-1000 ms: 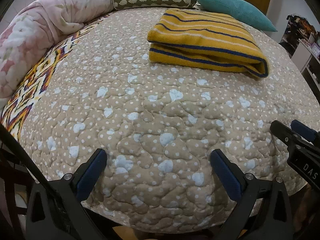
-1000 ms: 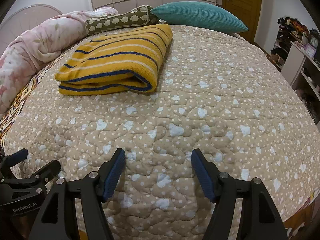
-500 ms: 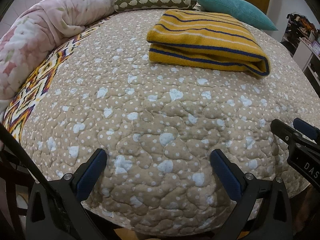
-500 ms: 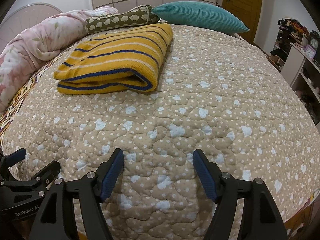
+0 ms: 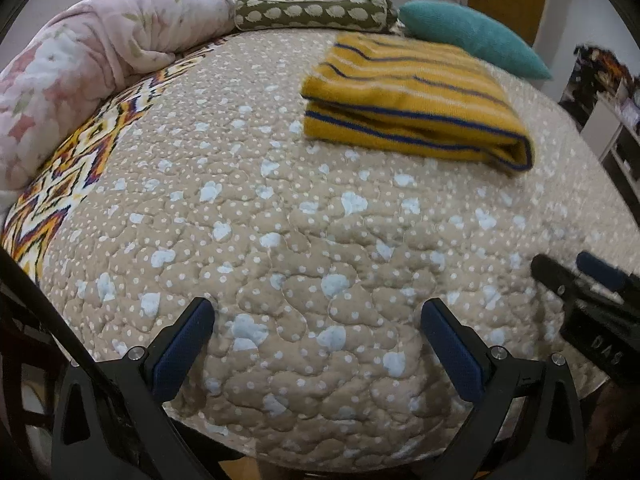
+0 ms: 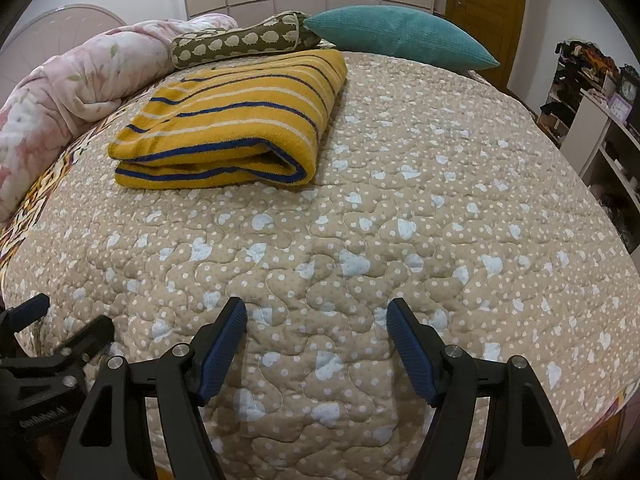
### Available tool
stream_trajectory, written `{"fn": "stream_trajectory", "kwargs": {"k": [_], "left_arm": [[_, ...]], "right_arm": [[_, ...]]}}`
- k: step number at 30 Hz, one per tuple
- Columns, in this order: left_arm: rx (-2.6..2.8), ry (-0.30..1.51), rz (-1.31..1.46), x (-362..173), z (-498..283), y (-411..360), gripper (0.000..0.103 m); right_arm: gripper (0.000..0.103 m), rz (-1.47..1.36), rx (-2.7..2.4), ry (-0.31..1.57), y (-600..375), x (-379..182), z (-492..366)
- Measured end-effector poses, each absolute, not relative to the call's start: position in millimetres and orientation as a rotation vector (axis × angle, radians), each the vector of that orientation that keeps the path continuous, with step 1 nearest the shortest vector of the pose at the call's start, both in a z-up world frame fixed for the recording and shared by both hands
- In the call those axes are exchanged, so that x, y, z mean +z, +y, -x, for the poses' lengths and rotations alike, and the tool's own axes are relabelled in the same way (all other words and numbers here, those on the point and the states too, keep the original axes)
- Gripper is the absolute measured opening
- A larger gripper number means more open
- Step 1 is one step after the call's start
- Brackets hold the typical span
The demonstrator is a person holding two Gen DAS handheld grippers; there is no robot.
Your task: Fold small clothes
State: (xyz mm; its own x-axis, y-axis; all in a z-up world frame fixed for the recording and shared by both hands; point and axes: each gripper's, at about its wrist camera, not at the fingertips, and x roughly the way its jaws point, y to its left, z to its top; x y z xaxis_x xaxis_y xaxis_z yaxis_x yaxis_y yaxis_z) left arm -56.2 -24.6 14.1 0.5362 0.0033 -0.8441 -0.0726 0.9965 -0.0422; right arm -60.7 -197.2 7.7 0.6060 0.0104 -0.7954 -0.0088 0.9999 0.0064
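Observation:
A yellow garment with blue and white stripes [image 5: 412, 104] [image 6: 236, 120] lies folded into a thick rectangle on the far part of the bed, its fold towards the right. My left gripper [image 5: 318, 312] hovers open over the near edge of the beige quilt [image 5: 300, 248], nothing between its blue pads. My right gripper [image 6: 316, 312] is open too, above the quilt [image 6: 400, 208] near the front edge, also with nothing in it. Both are well short of the garment. Each gripper shows at the other view's edge: the right one [image 5: 576, 276], the left one [image 6: 60, 320].
A pink floral duvet [image 6: 72, 80] is bunched along the left side. A green patterned bolster [image 6: 240, 42] and a teal cushion [image 6: 400, 34] lie at the head of the bed. Shelves with clutter [image 6: 592, 112] stand on the right, a wooden door [image 6: 484, 8] behind.
The left wrist view has tilted slightly, so the garment sits a little lower and is blurred. Both grippers stay open in place over the quilt.

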Motion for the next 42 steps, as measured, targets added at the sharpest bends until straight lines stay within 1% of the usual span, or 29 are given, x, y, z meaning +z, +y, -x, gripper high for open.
{"fn": "stream_trajectory", "kwargs": {"k": [7, 12, 42], "left_arm": [[0.086, 0.896, 0.052, 45, 66, -21, 0.103], [0.086, 0.856, 0.029, 59, 70, -22, 0.103], [0.083, 0.915, 0.021, 51, 72, -26, 0.103]], "right_arm": [[0.078, 0.009, 0.007, 0.905, -194, 11, 64], [0.078, 0.021, 0.004, 0.891, -190, 15, 67], [0.079, 0.03, -0.001, 0.893, -189, 15, 69]]}}
